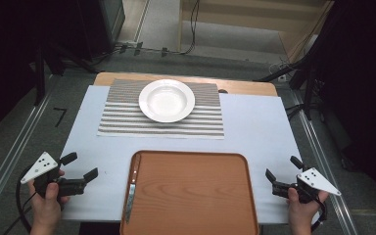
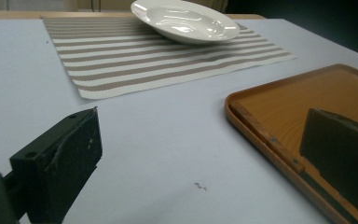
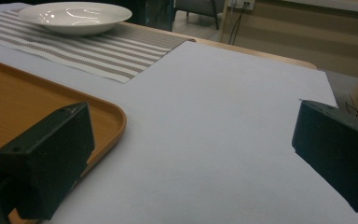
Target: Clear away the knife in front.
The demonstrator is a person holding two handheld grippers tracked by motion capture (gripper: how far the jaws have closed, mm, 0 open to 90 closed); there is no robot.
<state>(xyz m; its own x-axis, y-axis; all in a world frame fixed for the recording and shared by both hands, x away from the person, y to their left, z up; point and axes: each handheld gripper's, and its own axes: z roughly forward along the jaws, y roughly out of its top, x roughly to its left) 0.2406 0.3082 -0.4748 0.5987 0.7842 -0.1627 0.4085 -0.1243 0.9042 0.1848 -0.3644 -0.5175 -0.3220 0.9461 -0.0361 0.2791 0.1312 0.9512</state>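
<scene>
While flanking the tray (image 1: 191, 191), each hand-held gripper, left (image 1: 84, 165) and right (image 1: 284, 168), gapes wide; seemingly empty.

The left hand (image 1: 49, 193) comes in from the bottom edge, fist wrapped round the handle of the left gripper (image 1: 83, 166). Its jaws stand wide apart, nothing between the fingers, and point forward and toward the right. Its grey plate sits behind the fingers, above the knuckles, and a cable loops down from it beside the wrist.

The right hand (image 1: 301, 205) mirrors it, gripping the handle of the right gripper (image 1: 283, 169). Those jaws also gape, nothing between the fingers, pointing forward and toward the left. Its plate lies behind the fingers, to the outer side.
</scene>
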